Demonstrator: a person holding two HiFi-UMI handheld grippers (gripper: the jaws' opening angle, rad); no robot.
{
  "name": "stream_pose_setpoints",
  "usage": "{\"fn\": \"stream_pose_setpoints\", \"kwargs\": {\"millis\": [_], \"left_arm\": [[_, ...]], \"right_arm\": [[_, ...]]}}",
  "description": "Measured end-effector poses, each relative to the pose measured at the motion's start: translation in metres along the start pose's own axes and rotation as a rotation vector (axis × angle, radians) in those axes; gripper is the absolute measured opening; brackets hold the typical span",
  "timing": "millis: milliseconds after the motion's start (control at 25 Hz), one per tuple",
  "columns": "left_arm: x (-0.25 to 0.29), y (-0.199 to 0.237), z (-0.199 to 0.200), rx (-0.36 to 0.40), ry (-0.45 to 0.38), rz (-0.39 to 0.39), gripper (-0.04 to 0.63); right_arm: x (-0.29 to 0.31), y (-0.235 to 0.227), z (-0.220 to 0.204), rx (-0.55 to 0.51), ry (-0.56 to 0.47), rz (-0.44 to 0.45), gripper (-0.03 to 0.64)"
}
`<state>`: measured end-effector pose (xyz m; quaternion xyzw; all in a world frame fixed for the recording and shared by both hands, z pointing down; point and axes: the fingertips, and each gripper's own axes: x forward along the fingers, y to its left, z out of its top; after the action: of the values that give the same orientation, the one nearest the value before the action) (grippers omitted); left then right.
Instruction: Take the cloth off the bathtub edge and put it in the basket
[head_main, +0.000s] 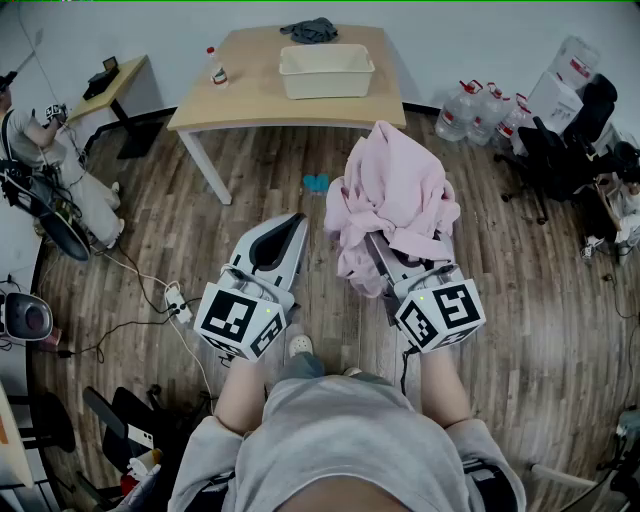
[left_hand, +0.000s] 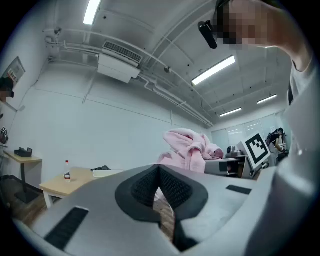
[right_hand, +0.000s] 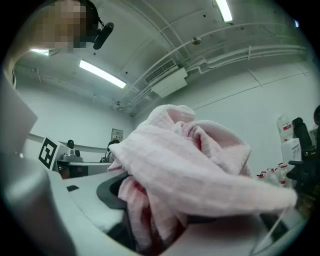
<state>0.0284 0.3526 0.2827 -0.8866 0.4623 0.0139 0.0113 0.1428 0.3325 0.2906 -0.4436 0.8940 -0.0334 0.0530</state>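
Observation:
A crumpled pink cloth (head_main: 395, 190) is bunched in my right gripper (head_main: 388, 240), which is shut on it and held level over the wood floor. The fabric spills over both jaws and hides the fingertips; in the right gripper view the pink cloth (right_hand: 190, 160) fills most of the frame. To its left, my left gripper (head_main: 293, 225) is shut with nothing in it, its dark pads (left_hand: 172, 187) meeting at the tip. From the left gripper view the pink cloth (left_hand: 187, 150) shows off to the right. The white basket (head_main: 327, 70) stands on the wooden table (head_main: 250, 110) ahead.
A dark cloth (head_main: 310, 30) and a small bottle (head_main: 212, 65) share the table with the basket. Water jugs (head_main: 480, 110) and office chairs (head_main: 560, 150) crowd the right side. A seated person (head_main: 40, 150) and a side desk (head_main: 115, 80) are at left. Cables and a power strip (head_main: 178, 305) lie on the floor.

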Motion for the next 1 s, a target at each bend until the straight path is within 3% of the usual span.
{"fn": "stream_pose_setpoints", "kwargs": {"millis": [720,1000], "left_arm": [[0.006,0.033,-0.008,-0.003,-0.015,-0.045,-0.003],[0.008,0.088,-0.001,0.002,-0.026,-0.077,-0.003]], "right_arm": [[0.028,0.002,-0.013,-0.004,-0.005,-0.07,0.296],[0.075,0.013,-0.014,0.019,-0.015,-0.12,0.304]]}}
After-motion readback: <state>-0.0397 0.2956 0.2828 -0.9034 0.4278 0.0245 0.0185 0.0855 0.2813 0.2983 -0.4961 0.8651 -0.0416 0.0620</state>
